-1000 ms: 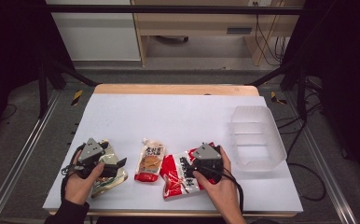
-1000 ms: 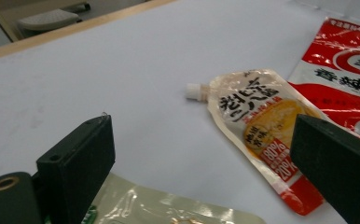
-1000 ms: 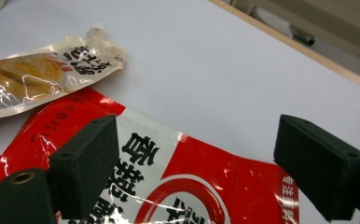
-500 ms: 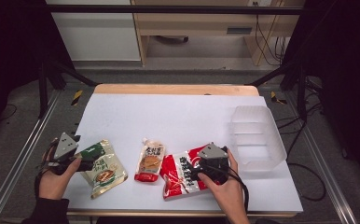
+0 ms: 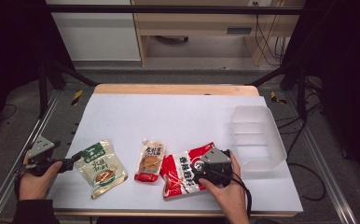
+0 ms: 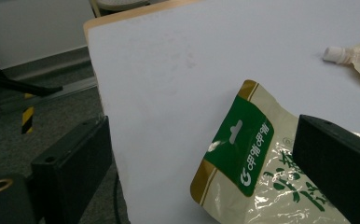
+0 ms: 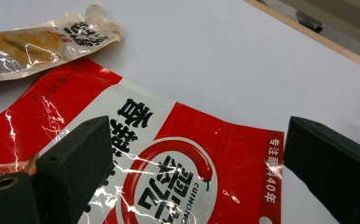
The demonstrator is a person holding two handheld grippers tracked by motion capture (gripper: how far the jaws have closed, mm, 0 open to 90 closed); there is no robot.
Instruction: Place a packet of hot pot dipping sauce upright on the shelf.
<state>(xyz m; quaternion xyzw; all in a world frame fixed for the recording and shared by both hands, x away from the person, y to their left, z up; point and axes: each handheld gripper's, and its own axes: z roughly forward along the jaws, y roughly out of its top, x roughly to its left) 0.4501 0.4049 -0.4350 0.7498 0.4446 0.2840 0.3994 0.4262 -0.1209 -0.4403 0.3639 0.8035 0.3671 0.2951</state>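
Three snack pouches lie in a row near the table's front edge. The green-and-cream pouch (image 5: pixel 101 168) (image 6: pixel 257 163) is on the left. My left gripper (image 5: pixel 73 161) (image 6: pixel 199 135) hangs at the table's left edge, jaws open and pointing at the pouch's hanging-hole end without touching it. The spouted orange pouch (image 5: pixel 150 161) (image 7: pixel 43 39) (image 6: pixel 355 53) is in the middle. My right gripper (image 5: pixel 201 172) (image 7: pixel 199 135) hovers over the flat red pouch (image 5: pixel 183 170) (image 7: pixel 169 154). Its jaws have just been opening and stand wide, with the pouch below them, not pinched.
A clear plastic tub (image 5: pixel 257 140) stands at the right side of the white table (image 5: pixel 178 116). A wooden strip (image 5: pixel 173 88) runs along the far edge. Metal frame rails (image 5: pixel 10 186) flank the table, with dark floor and cables beyond.
My left hand and gripper have moved left, off the green pouch to the table's left edge, leaving the pouch flat. The right hand has stayed over the red pouch.
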